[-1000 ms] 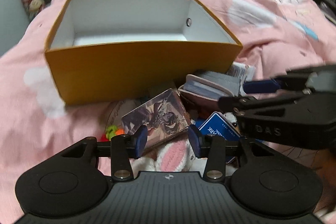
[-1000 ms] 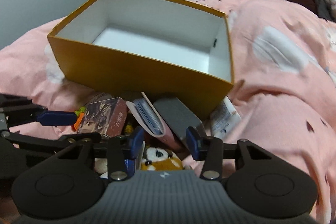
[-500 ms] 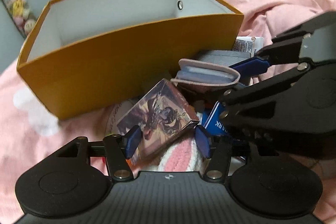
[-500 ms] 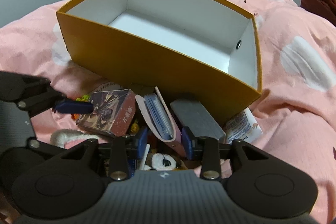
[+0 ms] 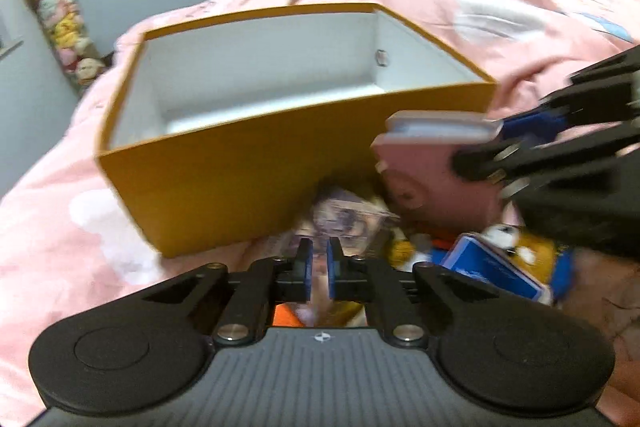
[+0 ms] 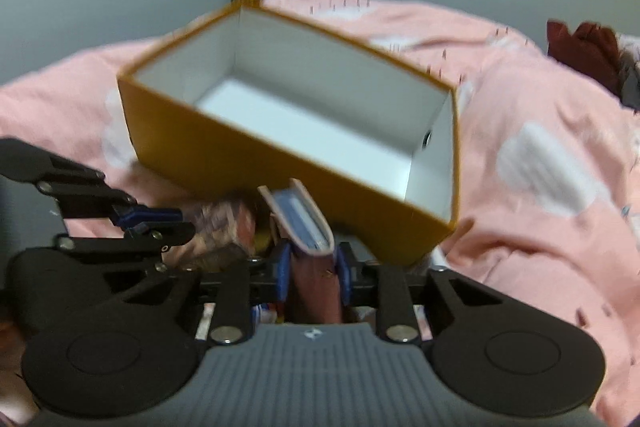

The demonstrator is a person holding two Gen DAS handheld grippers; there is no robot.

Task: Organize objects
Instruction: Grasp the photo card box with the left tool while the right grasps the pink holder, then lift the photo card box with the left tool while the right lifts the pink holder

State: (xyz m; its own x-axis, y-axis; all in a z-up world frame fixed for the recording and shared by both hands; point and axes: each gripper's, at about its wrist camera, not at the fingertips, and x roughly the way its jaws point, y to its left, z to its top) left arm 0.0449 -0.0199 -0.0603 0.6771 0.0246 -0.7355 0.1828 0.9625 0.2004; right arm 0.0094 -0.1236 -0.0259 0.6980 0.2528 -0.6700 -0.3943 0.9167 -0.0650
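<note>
An open orange box (image 5: 224, 171) with a white inside stands on the pink bed; it also shows in the right wrist view (image 6: 256, 163). My right gripper (image 6: 312, 273) is shut on a pink card wallet (image 6: 308, 227) and holds it up just in front of the box; the wallet also shows in the left wrist view (image 5: 424, 163). My left gripper (image 5: 319, 267) is nearly shut on the edge of an illustrated card box (image 5: 348, 223), which the right wrist view (image 6: 224, 231) shows lifted beside the wallet.
A pile lies by the box front: a blue card pack (image 5: 492, 271), a small panda plush (image 5: 504, 235) and an orange bit (image 5: 288, 315). A column of plush toys (image 5: 68, 27) stands at the wall. Dark red clothes (image 6: 580, 51) lie at the far right.
Both grippers have closed, the right on the pink wallet, the left on the illustrated card box. Both items have been raised from the pile toward the box.
</note>
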